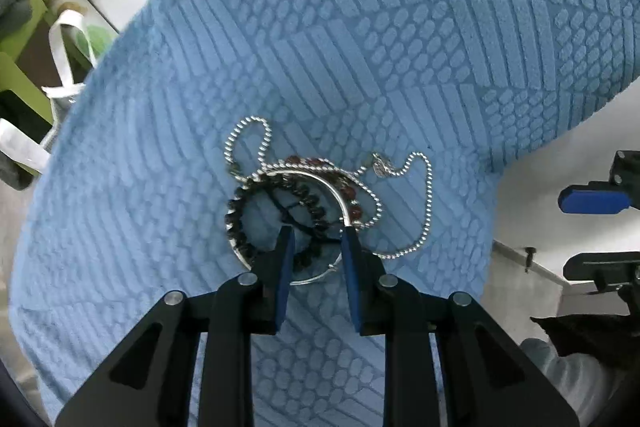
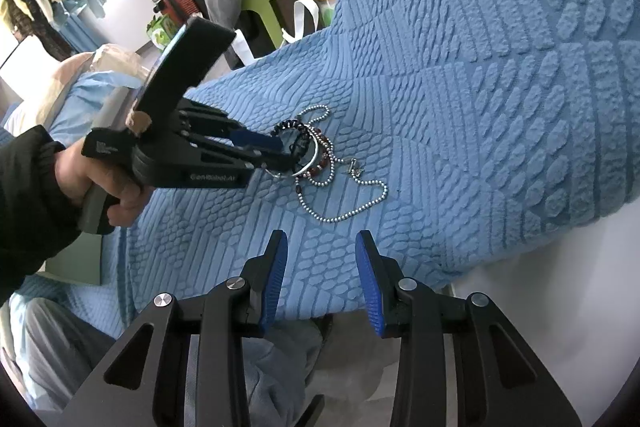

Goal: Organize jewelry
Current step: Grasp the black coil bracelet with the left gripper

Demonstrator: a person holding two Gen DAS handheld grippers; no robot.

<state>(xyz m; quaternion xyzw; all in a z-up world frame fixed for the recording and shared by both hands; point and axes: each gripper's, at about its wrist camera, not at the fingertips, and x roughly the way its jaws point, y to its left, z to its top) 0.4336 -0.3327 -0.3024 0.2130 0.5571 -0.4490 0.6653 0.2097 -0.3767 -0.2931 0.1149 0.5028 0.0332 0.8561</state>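
Left gripper [image 1: 316, 239] over jewelry pile [image 1: 304, 199], blue cloth [image 1: 360, 47]

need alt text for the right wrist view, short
A tangle of jewelry, with a silver bangle, bead bracelets and a ball chain, lies on a blue textured cover. The left gripper, held in a hand, reaches into the pile; the right gripper hangs open short of it.

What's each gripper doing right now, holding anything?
Left gripper: open, fingertips down in the jewelry pile, straddling the dark bead bracelet; no clamp visible.
Right gripper: open, empty, above the blue cover.
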